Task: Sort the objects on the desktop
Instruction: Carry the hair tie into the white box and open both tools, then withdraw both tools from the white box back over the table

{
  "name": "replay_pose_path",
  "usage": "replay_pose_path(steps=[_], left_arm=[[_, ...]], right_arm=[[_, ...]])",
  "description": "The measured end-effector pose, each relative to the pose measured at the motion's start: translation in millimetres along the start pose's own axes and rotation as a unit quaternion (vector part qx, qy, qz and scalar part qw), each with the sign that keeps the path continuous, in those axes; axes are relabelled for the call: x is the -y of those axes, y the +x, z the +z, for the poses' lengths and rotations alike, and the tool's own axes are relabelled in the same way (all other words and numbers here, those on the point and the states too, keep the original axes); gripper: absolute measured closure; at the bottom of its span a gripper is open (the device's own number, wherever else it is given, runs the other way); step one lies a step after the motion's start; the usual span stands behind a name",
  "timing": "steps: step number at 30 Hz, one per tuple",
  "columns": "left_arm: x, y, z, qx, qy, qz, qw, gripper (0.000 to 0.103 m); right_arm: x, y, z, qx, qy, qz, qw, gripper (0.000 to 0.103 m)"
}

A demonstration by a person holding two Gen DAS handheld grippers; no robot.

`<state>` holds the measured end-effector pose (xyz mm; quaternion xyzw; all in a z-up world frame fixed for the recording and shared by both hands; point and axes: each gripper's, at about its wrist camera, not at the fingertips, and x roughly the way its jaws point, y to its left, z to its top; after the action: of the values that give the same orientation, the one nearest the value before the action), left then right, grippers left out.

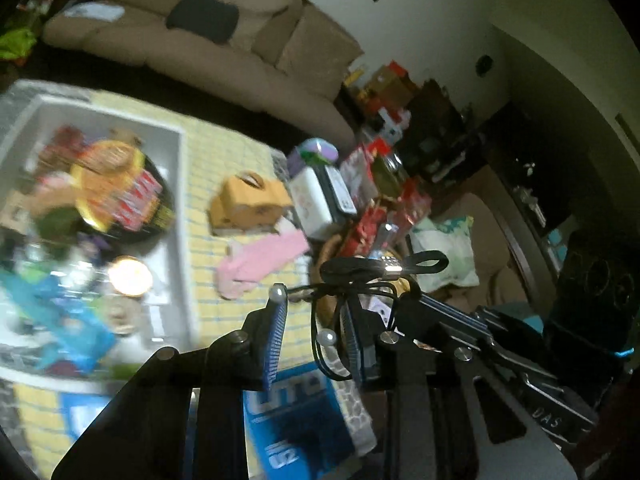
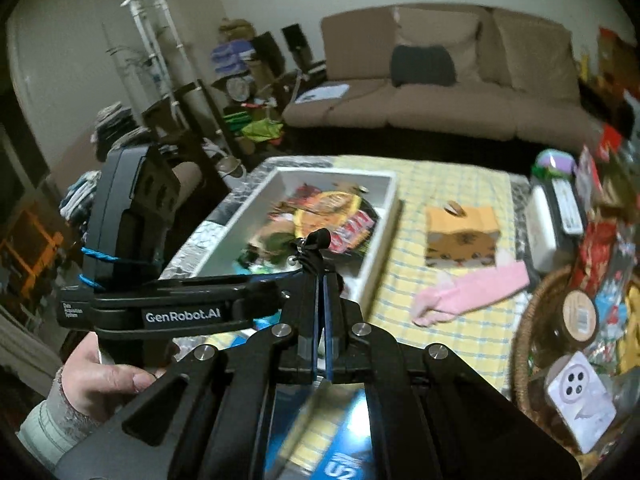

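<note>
- Blue-padded fingers of the left gripper [image 1: 310,320] stand apart, jaws fairly wide; a tangled black cable [image 1: 360,280] with pearl beads and a metal plug hangs between and just above them. Whether the pads touch it I cannot tell.
- Right gripper [image 2: 320,280] has its jaws pressed narrow on the cable's black bundle [image 2: 316,246], which sticks up past the fingertips, its long axis running roughly along the fingers.
- Left of the right gripper, a bare hand [image 2: 100,376] wraps the left gripper's handle, its body lying crosswise.
- Beyond both grippers, the white bin [image 2: 384,216] of packets is blurred; its contents are hard to name.
- Ahead and right lie an orange box [image 2: 464,228] and a pink cloth [image 2: 472,288] on the yellow checked tablecloth [image 2: 452,184].
- A blue box [image 1: 292,420] beneath the fingers is partly hidden.
</note>
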<state>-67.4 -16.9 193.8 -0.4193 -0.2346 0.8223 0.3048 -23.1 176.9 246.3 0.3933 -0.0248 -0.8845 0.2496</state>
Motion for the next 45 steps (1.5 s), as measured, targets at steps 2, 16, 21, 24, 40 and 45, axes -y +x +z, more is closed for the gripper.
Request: replay_pose_path(steps=[2,16,21,24,40,45], left_arm=[[-11.4,-27.2,-0.1,0.013,0.000,0.011,0.9999,0.077],[-163.4,-107.6,14.2,0.024,-0.044,0.119,0.9916,0.077],[-217.7,-81.6,23.3,-0.005,-0.057,0.143,0.9881,0.077],[-235.6,-63.3,30.3,-0.018,-0.057,0.154,0.9863,0.077],[-272.9,-45.1,34.6,-0.024,-0.061,0.198,0.9779,0.048],[-250.6,-62.2,27.7,-0.010,-0.050,0.211,0.9761,0.038]], right_arm=[[-24.8,2.0,4.4,0.002,-0.012,0.006,1.000,0.100],[-146.5,152.9,20.6,-0.048,-0.025,0.080,0.995,0.100],[-147.1,225.5,20.1,-0.081,-0.011,0.082,0.993,0.100],[-141.2,265.9,20.4,-0.099,-0.003,0.074,0.992,0.100],[-109.2,349.4,17.7,-0.133,0.006,0.004,0.991,0.069],[-120.1,310.1,22.1,-0.112,-0.017,0.000,0.994,0.061]])
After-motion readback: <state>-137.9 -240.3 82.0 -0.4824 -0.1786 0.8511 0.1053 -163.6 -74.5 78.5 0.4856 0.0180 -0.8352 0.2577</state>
